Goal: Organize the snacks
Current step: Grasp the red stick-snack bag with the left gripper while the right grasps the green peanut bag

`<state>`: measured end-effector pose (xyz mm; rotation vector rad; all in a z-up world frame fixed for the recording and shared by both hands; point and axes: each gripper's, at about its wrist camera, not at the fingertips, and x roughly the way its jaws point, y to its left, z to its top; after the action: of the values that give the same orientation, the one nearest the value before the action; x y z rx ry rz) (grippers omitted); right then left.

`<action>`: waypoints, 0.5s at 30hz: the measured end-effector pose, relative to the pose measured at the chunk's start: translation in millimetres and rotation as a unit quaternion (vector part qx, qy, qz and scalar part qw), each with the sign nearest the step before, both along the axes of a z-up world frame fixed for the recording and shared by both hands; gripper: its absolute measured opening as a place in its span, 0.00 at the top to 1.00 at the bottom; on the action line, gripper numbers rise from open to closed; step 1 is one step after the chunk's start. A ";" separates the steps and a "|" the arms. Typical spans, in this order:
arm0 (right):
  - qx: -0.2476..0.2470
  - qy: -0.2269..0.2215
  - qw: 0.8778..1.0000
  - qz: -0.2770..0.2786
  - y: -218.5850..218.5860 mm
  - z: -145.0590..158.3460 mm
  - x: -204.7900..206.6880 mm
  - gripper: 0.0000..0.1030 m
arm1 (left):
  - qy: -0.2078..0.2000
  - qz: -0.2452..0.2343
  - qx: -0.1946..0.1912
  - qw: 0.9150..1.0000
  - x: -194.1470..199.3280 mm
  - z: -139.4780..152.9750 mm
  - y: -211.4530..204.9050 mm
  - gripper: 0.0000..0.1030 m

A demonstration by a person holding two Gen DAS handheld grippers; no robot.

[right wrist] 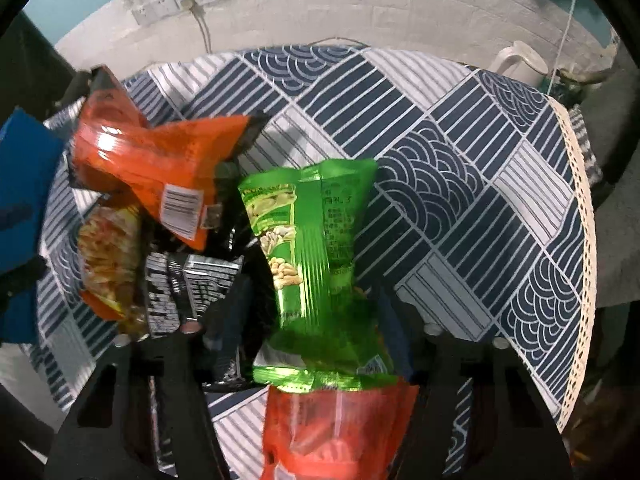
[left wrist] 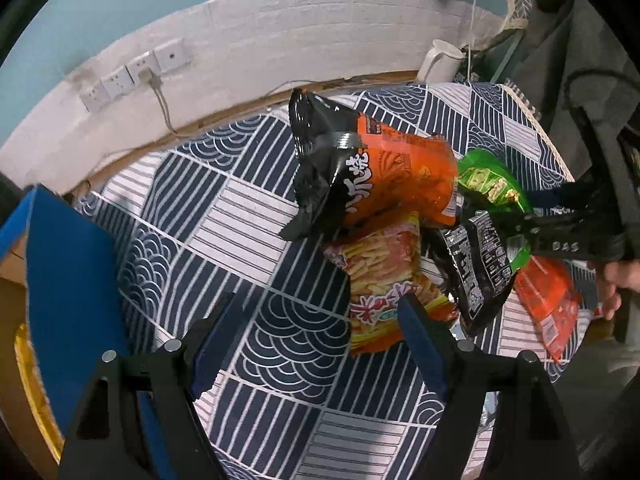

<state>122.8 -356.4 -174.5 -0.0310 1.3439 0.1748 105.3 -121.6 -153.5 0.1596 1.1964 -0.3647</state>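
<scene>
Several snack bags lie in a pile on the patterned tablecloth (left wrist: 224, 216). An orange-and-black bag (left wrist: 384, 172) sits on top of a fries bag (left wrist: 380, 280). A black bag (left wrist: 480, 264), a green peanut bag (left wrist: 492, 184) and a red bag (left wrist: 548, 300) lie to the right. My left gripper (left wrist: 316, 332) is open and empty over the cloth, its right finger beside the fries bag. In the right wrist view, my right gripper (right wrist: 308, 312) has its fingers on either side of the green peanut bag (right wrist: 312, 236). The red bag (right wrist: 332, 428) lies below it.
A blue box (left wrist: 68, 272) stands at the left edge of the table. A white kettle (left wrist: 440, 60) stands at the back by the wall, with sockets (left wrist: 136, 74) and a cable. The table's right edge (right wrist: 580, 240) has a lace trim.
</scene>
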 end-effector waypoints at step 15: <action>0.008 -0.044 0.999 -0.016 -22.2 21.4 -12.3 0.68 | 0.033 0.010 -0.026 0.999 13.6 -14.3 -35.9 0.21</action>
<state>110.5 -378.6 -153.0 -0.0047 1.2552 0.1557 119.0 -157.5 -167.8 0.0905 1.2522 -0.3862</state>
